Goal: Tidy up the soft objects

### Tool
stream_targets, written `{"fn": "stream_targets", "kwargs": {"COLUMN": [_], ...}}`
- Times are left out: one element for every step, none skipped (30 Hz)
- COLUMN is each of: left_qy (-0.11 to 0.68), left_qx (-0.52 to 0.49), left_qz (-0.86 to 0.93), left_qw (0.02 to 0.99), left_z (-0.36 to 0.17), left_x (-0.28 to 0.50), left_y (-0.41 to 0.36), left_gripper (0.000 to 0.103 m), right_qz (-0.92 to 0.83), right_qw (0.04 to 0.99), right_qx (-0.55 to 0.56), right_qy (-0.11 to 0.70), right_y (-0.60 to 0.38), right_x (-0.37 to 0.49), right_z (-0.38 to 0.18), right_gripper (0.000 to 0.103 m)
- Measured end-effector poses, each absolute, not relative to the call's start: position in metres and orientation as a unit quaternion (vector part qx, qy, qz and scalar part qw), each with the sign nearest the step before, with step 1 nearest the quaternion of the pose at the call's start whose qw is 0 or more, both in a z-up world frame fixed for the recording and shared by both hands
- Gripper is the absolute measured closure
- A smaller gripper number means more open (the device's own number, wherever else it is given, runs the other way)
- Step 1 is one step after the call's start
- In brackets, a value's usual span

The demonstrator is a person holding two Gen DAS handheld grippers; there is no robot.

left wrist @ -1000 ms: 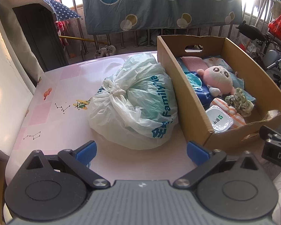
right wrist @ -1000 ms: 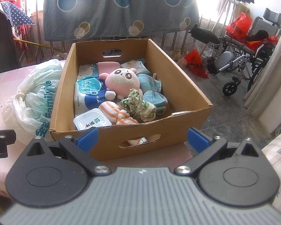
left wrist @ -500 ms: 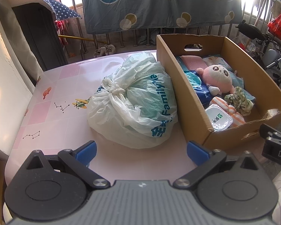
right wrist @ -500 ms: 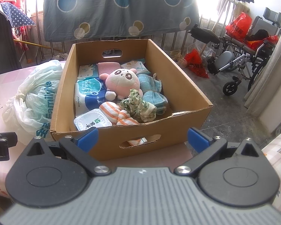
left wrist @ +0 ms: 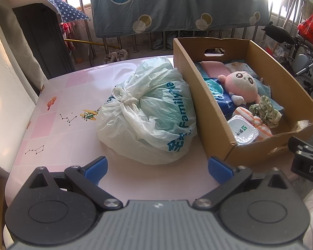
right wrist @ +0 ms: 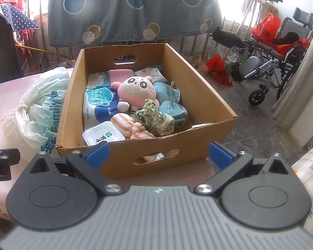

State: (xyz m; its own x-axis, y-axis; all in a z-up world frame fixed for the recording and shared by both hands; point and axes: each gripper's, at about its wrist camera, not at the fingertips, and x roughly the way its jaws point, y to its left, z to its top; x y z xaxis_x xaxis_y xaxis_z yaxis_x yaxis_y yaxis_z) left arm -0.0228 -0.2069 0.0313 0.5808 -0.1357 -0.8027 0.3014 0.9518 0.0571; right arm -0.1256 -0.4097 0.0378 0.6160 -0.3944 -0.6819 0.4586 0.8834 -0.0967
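Observation:
A brown cardboard box (right wrist: pixel 200 95) (left wrist: pixel 189 79) stands on the pink table's right part. Inside lie a pink plush toy (right wrist: pixel 136 92) (left wrist: pixel 241 84), blue cloths (right wrist: pixel 169 102), a green patterned rag (right wrist: pixel 154 117), an orange-striped cloth (right wrist: pixel 133 128), tissue packs (right wrist: pixel 99 104) and a white sealed tub (right wrist: pixel 103 137). A knotted white plastic bag (left wrist: pixel 148 112) (right wrist: pixel 39 108) rests against the box's left wall. My left gripper (left wrist: pixel 157 167) is open, empty, short of the bag. My right gripper (right wrist: pixel 158 152) is open, empty, before the box's near wall.
The pink patterned table (left wrist: pixel 58 112) spreads left of the bag. A spotted blue sheet (right wrist: pixel 133 10) hangs on railings behind. A wheelchair (right wrist: pixel 277 62) and red bags (right wrist: pixel 217 68) stand on the floor to the right. A dark cabinet (left wrist: pixel 43 41) stands at the back left.
Almost nothing differs: the left view has shifted slightly, and both grippers stay open and empty.

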Motion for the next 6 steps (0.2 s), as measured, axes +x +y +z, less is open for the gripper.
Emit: {"fn": "stream_targets", "kwargs": {"left_qy": [0.441, 0.441, 0.441, 0.441, 0.441, 0.441], "left_qx": [0.094, 0.094, 0.094, 0.094, 0.094, 0.094], "left_qz": [-0.124, -0.124, -0.123, -0.124, -0.124, -0.124], "left_qw": [0.884, 0.884, 0.884, 0.884, 0.884, 0.884], "left_z": [0.0312, 0.0313, 0.0313, 0.0313, 0.0313, 0.0312], "left_x": [-0.0229, -0.0228, -0.0228, -0.0228, -0.0228, -0.0231], "left_y": [-0.2069, -0.2069, -0.2069, -0.2068, -0.2069, -0.2070], "left_gripper": [0.000, 0.000, 0.000, 0.000, 0.000, 0.000], "right_qz": [-0.237, -0.237, -0.237, -0.237, -0.237, -0.237], "right_qw": [0.898, 0.898, 0.898, 0.898, 0.898, 0.898], "right_qx": [0.044, 0.044, 0.044, 0.045, 0.044, 0.044], "right_qy": [0.369, 0.368, 0.369, 0.369, 0.369, 0.369], "right_y": [-0.4097, -0.4095, -0.4097, -0.4096, -0.4098, -0.4099], "right_x": [-0.1256, -0.1258, -0.1251, -0.1251, -0.1251, -0.1251], "right_z": [0.0378, 0.0378, 0.0376, 0.0377, 0.0377, 0.0377], "right_gripper": [0.001, 0.001, 0.001, 0.001, 0.001, 0.001]}}
